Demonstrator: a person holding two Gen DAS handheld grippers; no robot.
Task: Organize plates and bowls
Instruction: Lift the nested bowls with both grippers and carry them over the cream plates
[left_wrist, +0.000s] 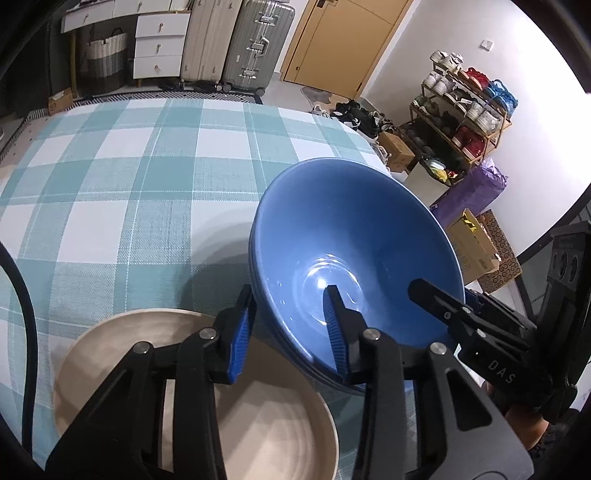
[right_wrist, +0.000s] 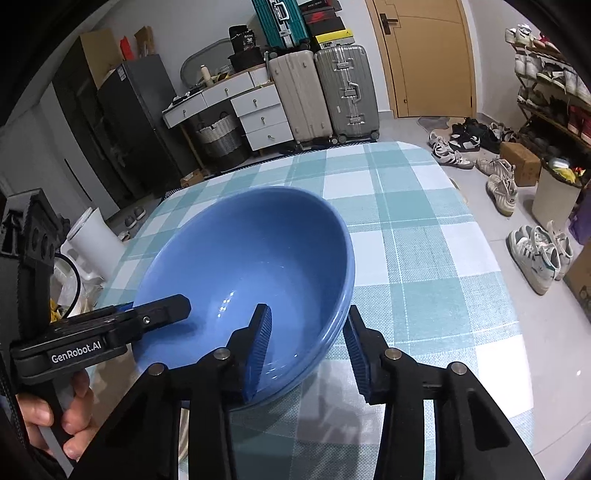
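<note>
A nested stack of blue bowls (left_wrist: 354, 236) stands on the checked table (left_wrist: 110, 177). My left gripper (left_wrist: 289, 291) straddles its near-left rim, one pad outside against the wall and one inside, shut on the rim. My right gripper (right_wrist: 308, 309) holds the opposite rim of the blue bowls (right_wrist: 251, 251) the same way, one pad inside and one at the outer edge. Each gripper shows in the other's view, reaching over the rim. A beige plate (left_wrist: 110, 350) lies under my left gripper, with the bowls partly in front of it.
The teal and white tablecloth (right_wrist: 424, 258) stretches far beyond the bowls. Suitcases (right_wrist: 325, 96), white drawers and a door stand at the far wall. A shoe rack (left_wrist: 461, 122), boxes and loose shoes (right_wrist: 535, 254) fill the floor to the right. A hand (right_wrist: 55, 413) grips the left tool.
</note>
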